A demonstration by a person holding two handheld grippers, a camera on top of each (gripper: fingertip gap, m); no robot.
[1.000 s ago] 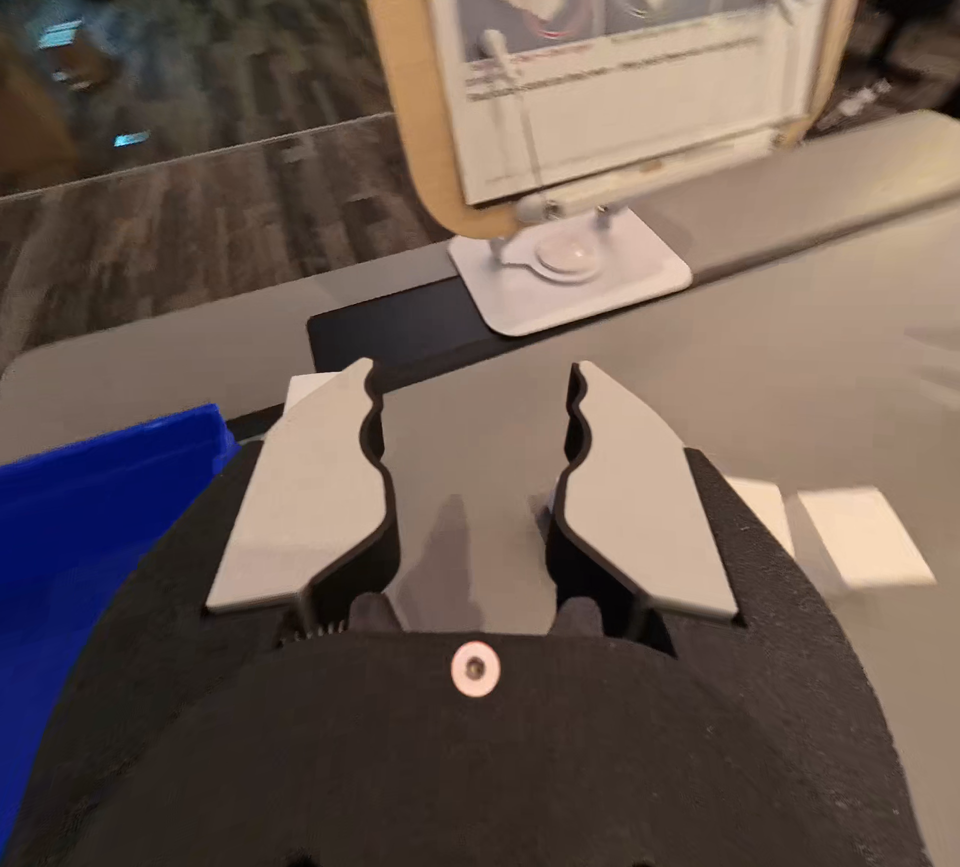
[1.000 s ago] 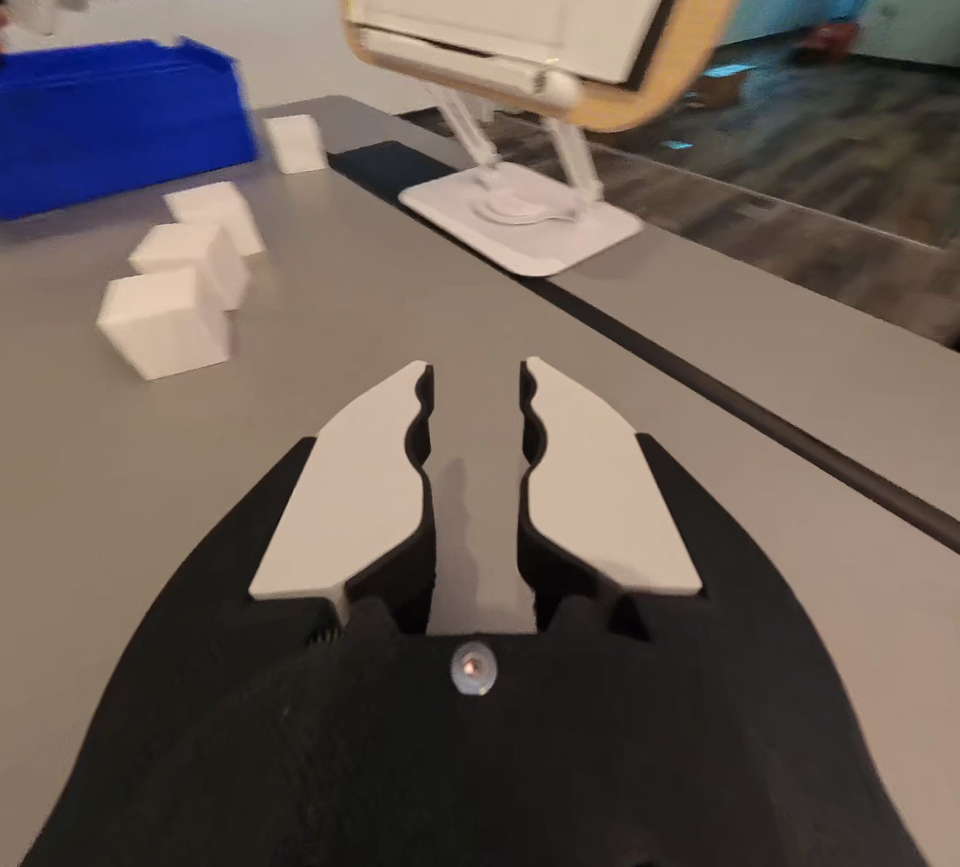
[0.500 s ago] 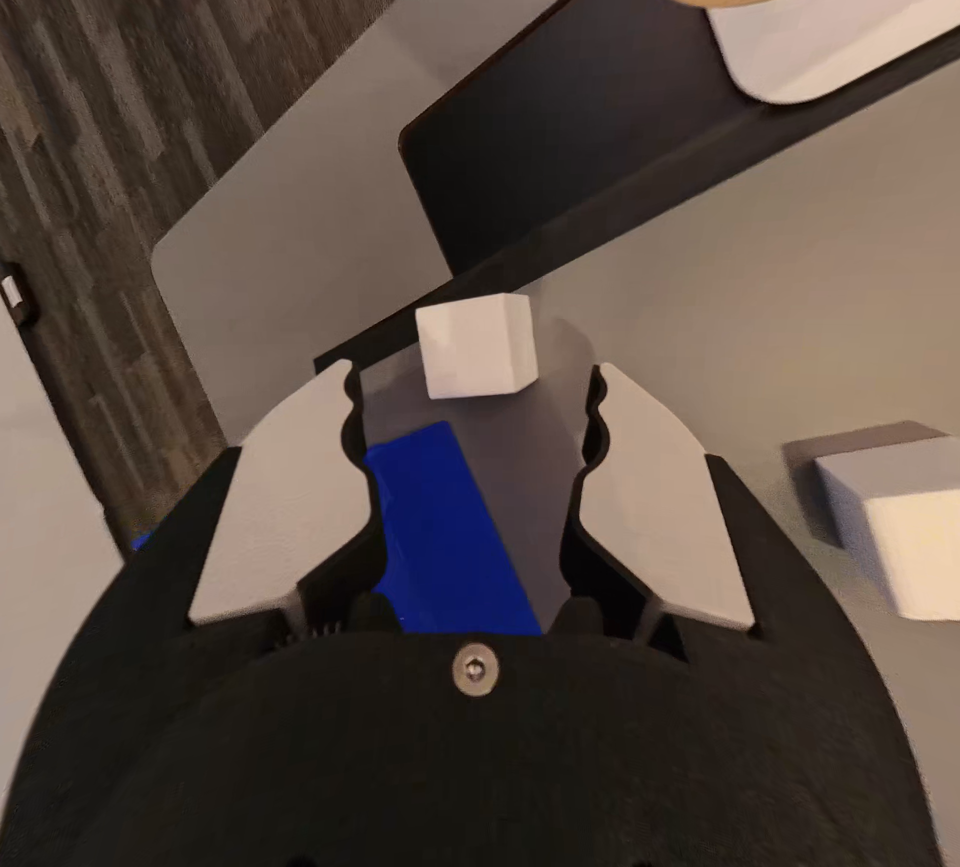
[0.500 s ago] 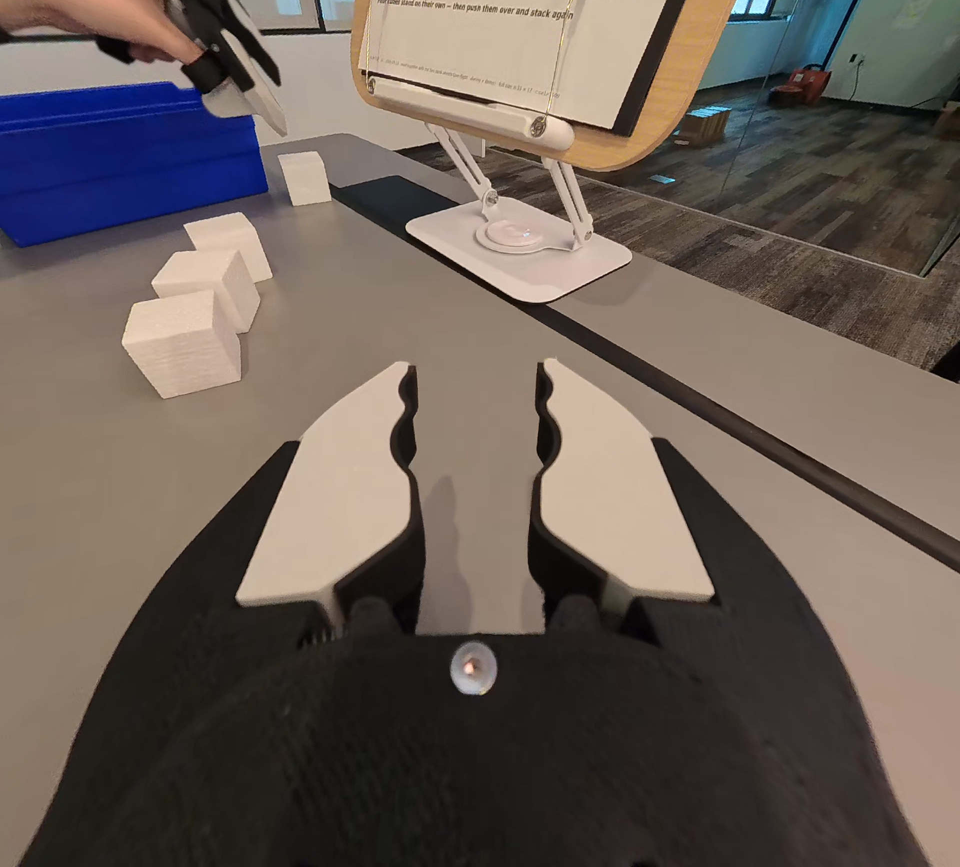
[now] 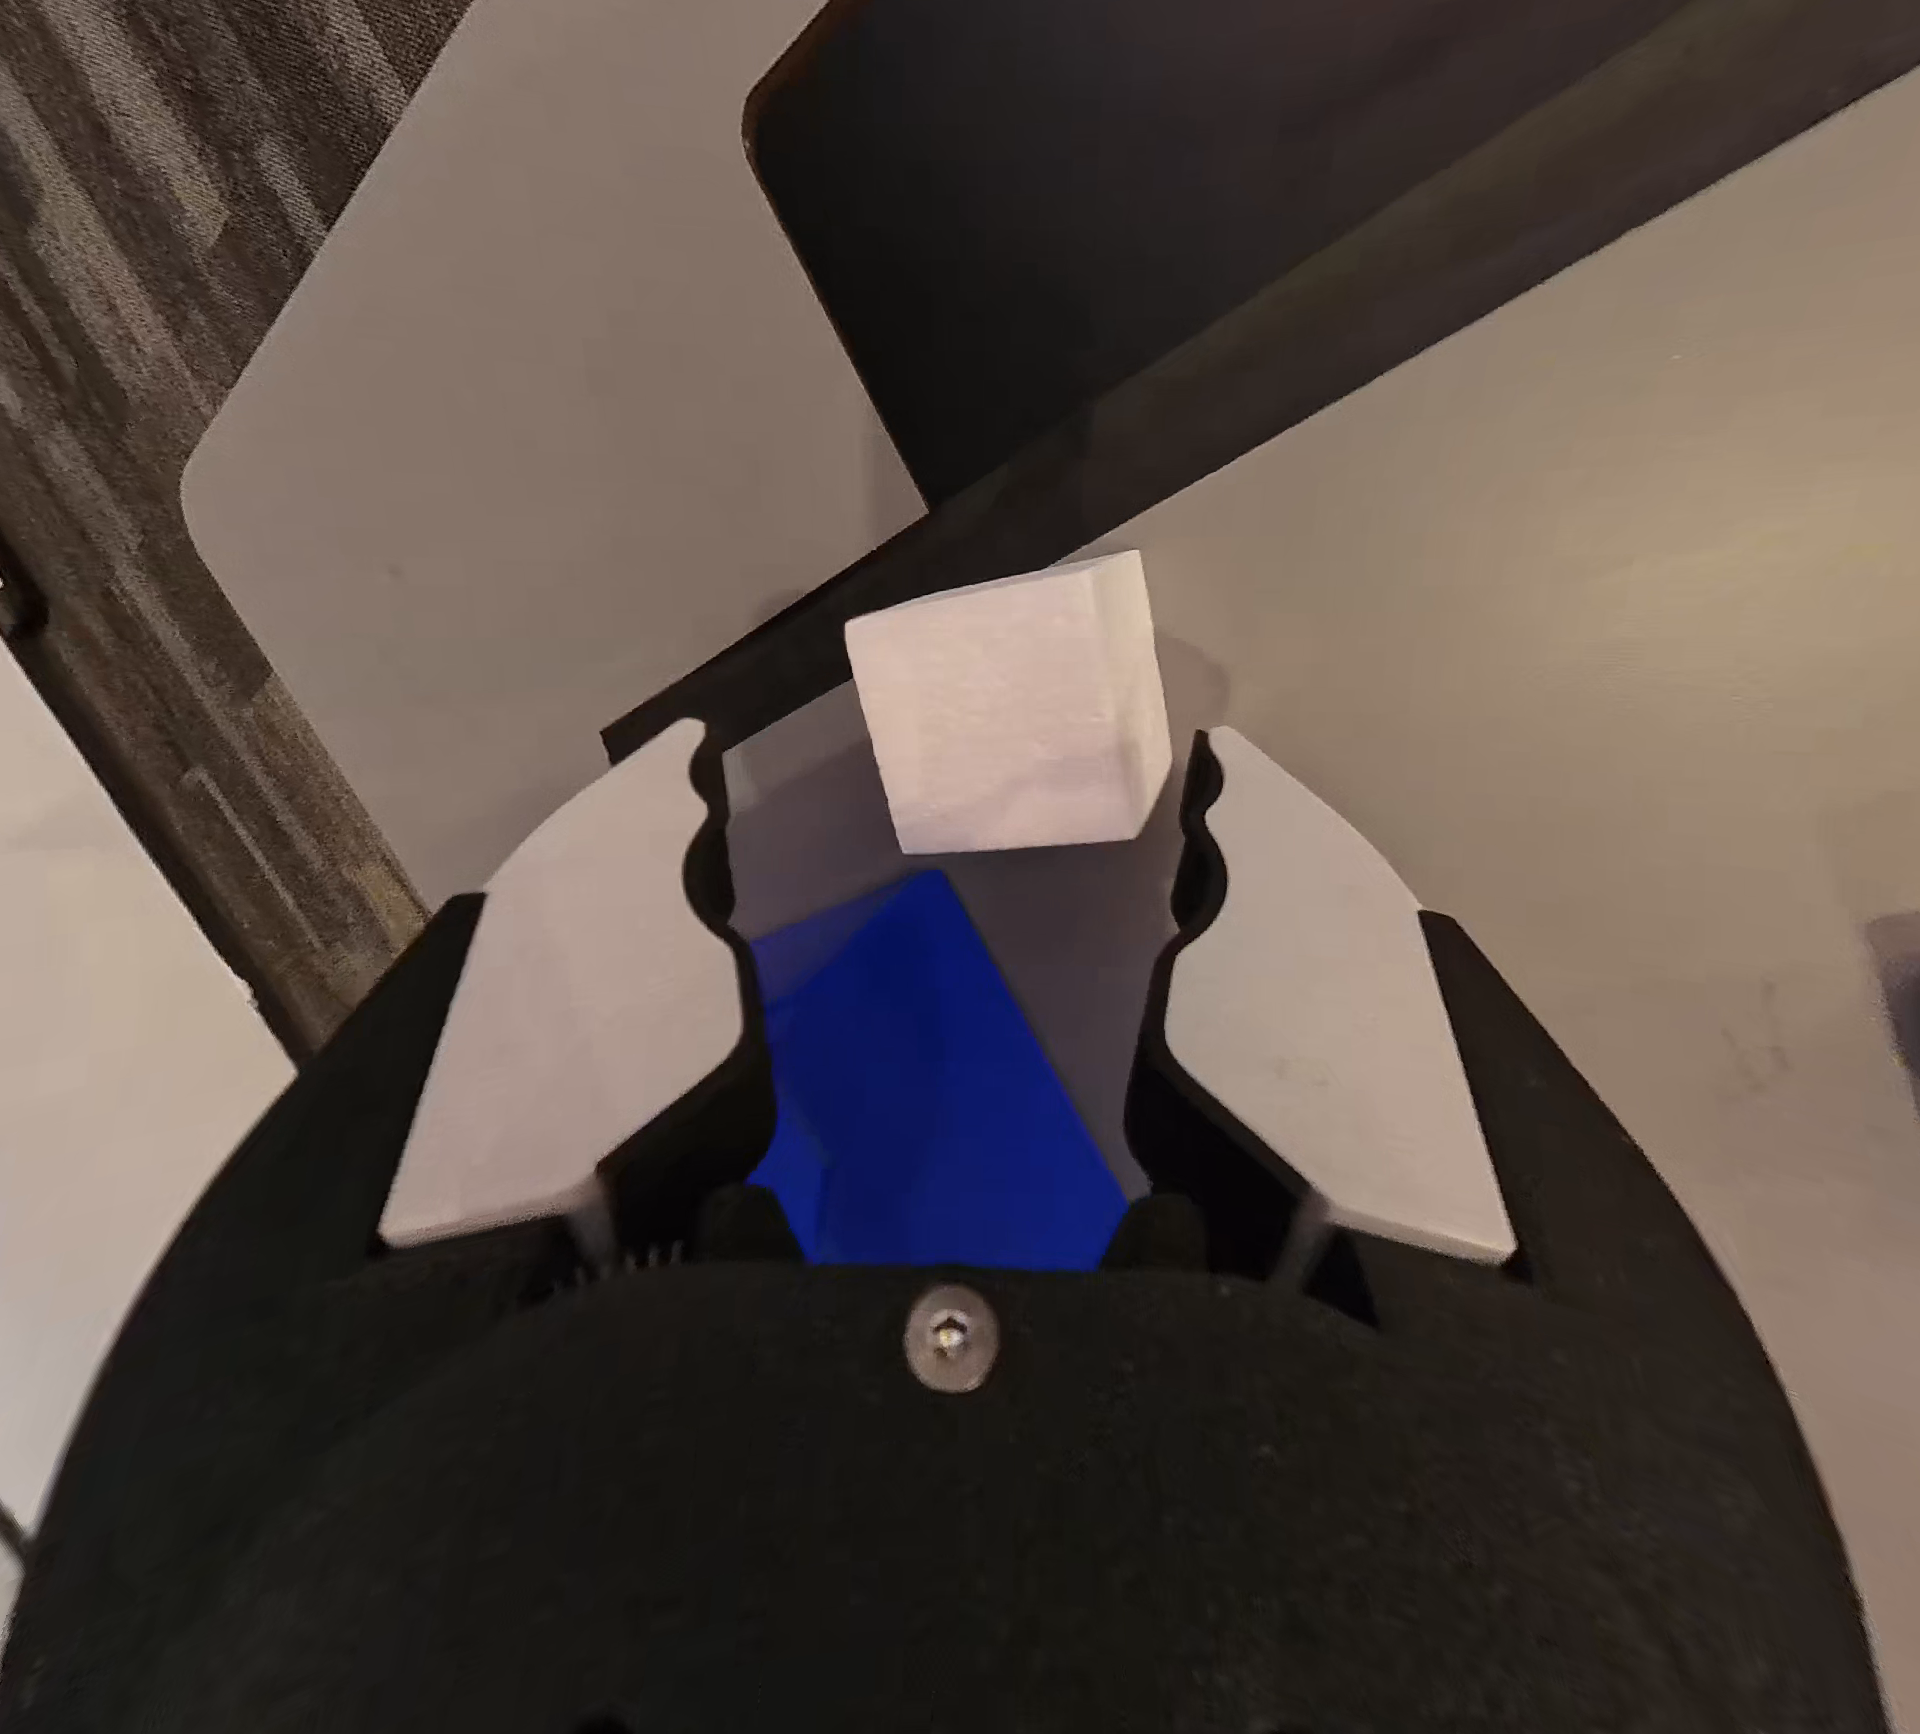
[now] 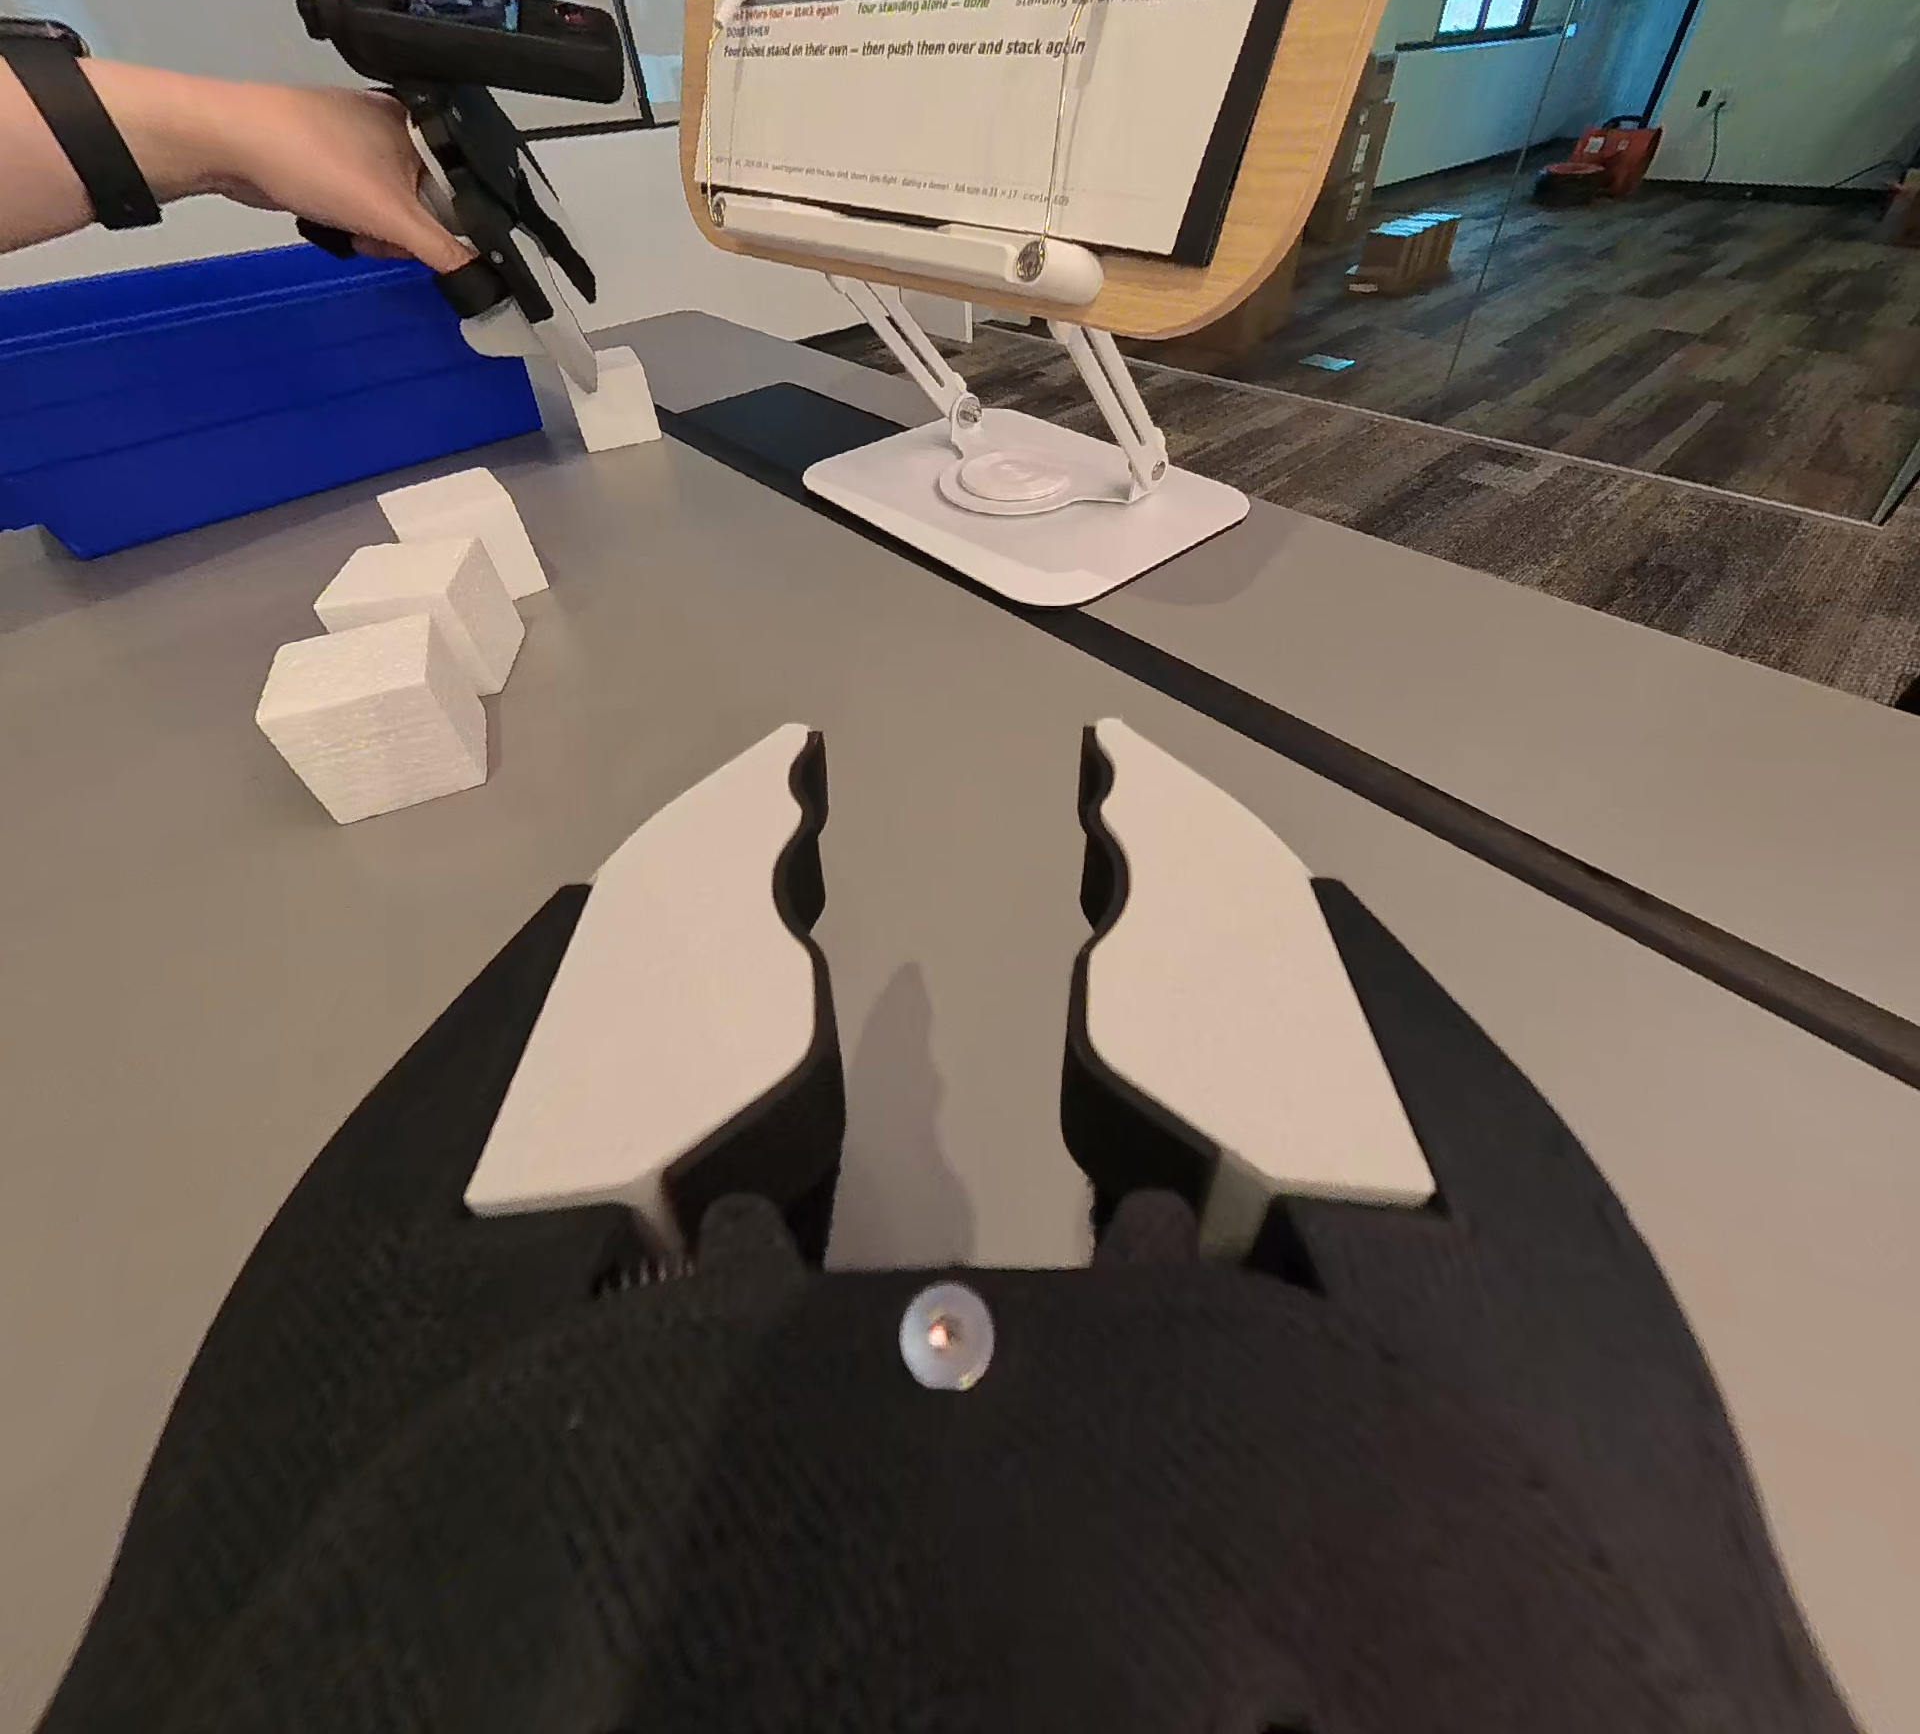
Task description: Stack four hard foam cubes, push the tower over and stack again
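Observation:
A white foam cube [image 5: 1013, 713] lies on the grey table just ahead of my left gripper [image 5: 951, 754], which is open and tilted steeply down over it, tips level with the cube's near face. The same cube [image 6: 621, 408] shows far left in the right wrist view, with the left gripper [image 6: 540, 344] held by a hand right at it. Three more white cubes lie in a row on the table: one [image 6: 376, 716], a second [image 6: 428, 606], a third [image 6: 470, 526]. My right gripper [image 6: 948, 754] is open and empty, low over bare table.
A blue bin [image 6: 239, 391] stands at the far left, its corner [image 5: 914, 1082] under the left gripper. A wooden board with a printed sheet on a white stand [image 6: 1029, 521] sits at the back. A dark strip [image 6: 1455, 811] runs across the table. The table edge and floor lie beyond. Left tips to right tips: about 50 centimeters.
My left gripper has tipped down and moved in on the far cube, which now sits just ahead of the open fingertips. My right gripper has opened a little wider and stayed in place.

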